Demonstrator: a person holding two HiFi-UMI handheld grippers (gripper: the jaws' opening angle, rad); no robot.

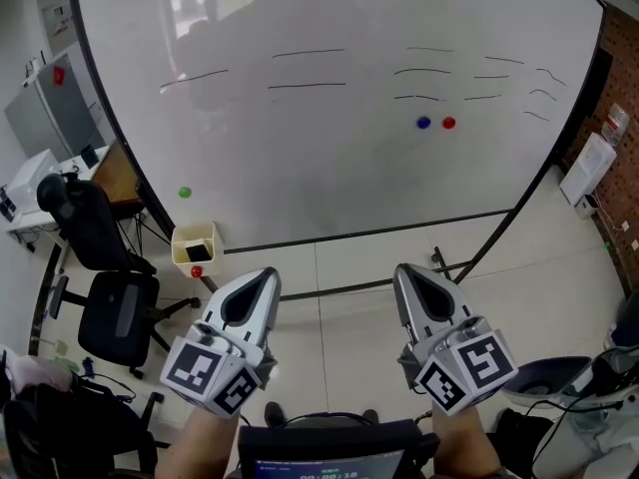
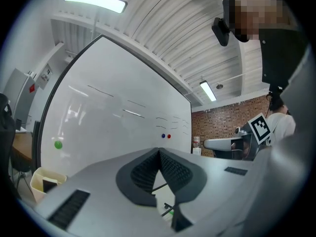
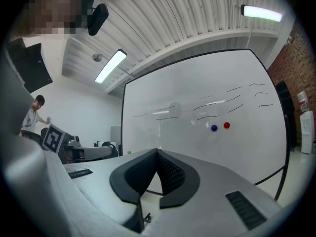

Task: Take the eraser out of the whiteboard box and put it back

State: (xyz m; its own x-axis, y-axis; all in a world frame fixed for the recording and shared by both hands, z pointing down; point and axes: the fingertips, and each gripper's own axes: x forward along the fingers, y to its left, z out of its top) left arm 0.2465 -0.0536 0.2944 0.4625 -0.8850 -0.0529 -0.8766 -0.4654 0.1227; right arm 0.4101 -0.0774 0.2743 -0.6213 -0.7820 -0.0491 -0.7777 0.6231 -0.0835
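The left gripper (image 1: pixel 267 273) has its jaws pressed together, ribbed pads meeting at the tip, with nothing between them. The right gripper (image 1: pixel 403 268) is the same: jaws closed on each other and empty. Both point level at the whiteboard (image 1: pixel 329 168), side by side and well apart. The left one sits at 9 o'clock of the right one, and each carries its marker cube at the rear.

In the head view the box (image 1: pixel 178 239) is at 10 o'clock from the left gripper, near it but not touching. It is a cream, open-topped box fixed at the board's lower left corner. A dark block inside it looks like the eraser (image 1: pixel 198 252), though it is too small to be sure. A red dot (image 1: pixel 196 270) shows on the box's front. A green magnet (image 1: pixel 185 193) is on the board at 12 o'clock of the box.

A blue magnet (image 1: pixel 423 123) and a red magnet (image 1: pixel 448 123) sit just beside each other at 12 o'clock of the right gripper, among thin drawn lines. A black chair (image 1: pixel 115 307) stands at 9 o'clock of the left gripper, and a brick wall (image 1: pixel 624 78) lies at 2 o'clock of the right gripper.
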